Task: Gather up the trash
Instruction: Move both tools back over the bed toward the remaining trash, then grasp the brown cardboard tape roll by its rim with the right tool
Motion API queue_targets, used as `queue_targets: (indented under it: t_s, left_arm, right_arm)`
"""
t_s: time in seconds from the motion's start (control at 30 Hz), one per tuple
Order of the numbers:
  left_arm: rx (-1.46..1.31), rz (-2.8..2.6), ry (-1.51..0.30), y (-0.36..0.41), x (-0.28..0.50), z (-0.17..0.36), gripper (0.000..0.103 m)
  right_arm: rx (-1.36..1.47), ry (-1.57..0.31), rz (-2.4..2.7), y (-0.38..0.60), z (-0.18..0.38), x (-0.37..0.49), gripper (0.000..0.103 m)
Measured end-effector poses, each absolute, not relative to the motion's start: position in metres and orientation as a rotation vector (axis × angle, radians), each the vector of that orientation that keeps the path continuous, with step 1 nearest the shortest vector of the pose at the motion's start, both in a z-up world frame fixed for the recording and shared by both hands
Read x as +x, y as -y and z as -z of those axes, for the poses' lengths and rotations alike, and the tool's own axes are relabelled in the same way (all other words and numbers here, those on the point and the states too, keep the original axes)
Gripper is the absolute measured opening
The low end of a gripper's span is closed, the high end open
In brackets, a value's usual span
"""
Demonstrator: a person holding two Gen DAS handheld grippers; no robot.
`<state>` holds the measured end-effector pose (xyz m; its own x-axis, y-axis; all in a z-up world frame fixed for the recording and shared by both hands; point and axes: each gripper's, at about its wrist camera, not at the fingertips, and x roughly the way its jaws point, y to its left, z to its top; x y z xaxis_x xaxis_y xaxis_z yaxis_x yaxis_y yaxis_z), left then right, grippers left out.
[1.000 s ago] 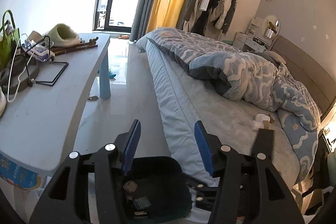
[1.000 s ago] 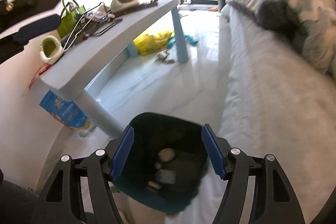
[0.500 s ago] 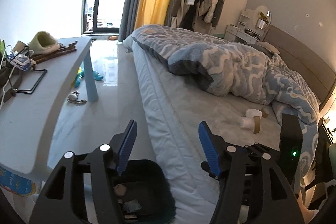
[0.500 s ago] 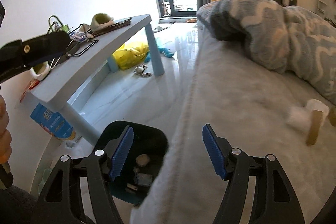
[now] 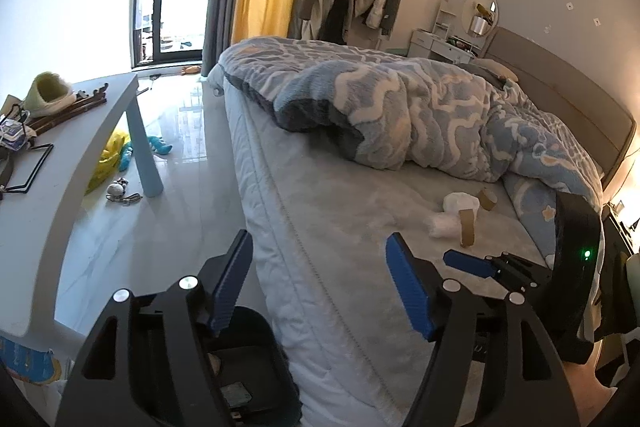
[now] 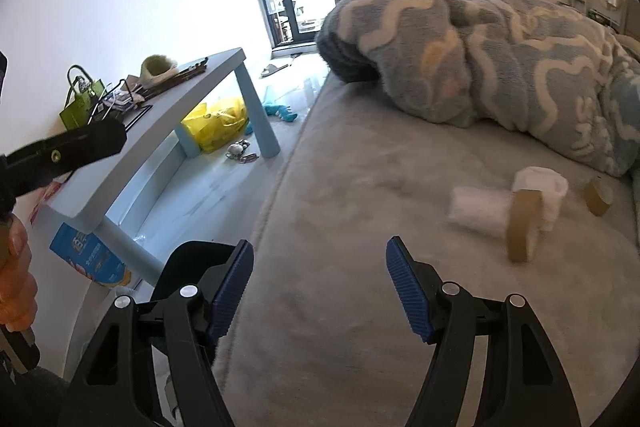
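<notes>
Trash lies on the grey bed sheet: a white crumpled tissue (image 6: 478, 209), a white paper roll (image 6: 546, 187), an upright cardboard tube (image 6: 522, 227) and a second tube (image 6: 598, 197). The same pile shows in the left wrist view, with the tissue (image 5: 442, 225) and tube (image 5: 466, 227). A black trash bin (image 5: 240, 379) stands on the floor beside the bed, with scraps inside; it also shows in the right wrist view (image 6: 188, 263). My left gripper (image 5: 320, 287) is open and empty above the bed's edge. My right gripper (image 6: 320, 287) is open and empty over the sheet, short of the trash.
A blue patterned duvet (image 5: 420, 107) is heaped on the bed's far side. A grey low table (image 5: 52, 183) with clutter stands to the left. A yellow bag (image 6: 216, 125), a blue toy and keys lie on the floor beneath it. A blue box (image 6: 86, 259) leans by the wall.
Both grippers have swung right, from over the trash bin toward the bed. The trash pile has come into the right wrist view and grown nearer. Both stay open.
</notes>
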<state>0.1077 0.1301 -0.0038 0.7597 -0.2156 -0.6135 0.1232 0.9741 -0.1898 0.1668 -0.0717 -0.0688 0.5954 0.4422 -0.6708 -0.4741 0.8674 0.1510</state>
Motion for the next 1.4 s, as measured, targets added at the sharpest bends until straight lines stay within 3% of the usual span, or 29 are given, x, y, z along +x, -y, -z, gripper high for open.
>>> queue_targets:
  t_s: [0.57,0.63,0.8,1.4]
  left_arm:
    - [-0.119,0.222,-0.712,-0.087,0.135,0.015,0.075]
    - [-0.115,0.228,-0.713,-0.082,0.139,0.016,0.075]
    - [-0.109,0.232,-0.722,-0.073,0.148,0.020,0.075]
    - [-0.105,0.253,-0.756,-0.053,0.170,0.032,0.075]
  right_arm:
    - [0.069,-0.761,-0.431,0.155,0.065,0.201,0.070]
    - [0.077,-0.763,-0.425,0.163,0.065,0.206,0.063]
    - [0.081,-0.768,-0.409,0.174,0.066,0.214,0.058]
    - [0.249,-0.881,-0.435,0.209,0.098,0.244,0.058]
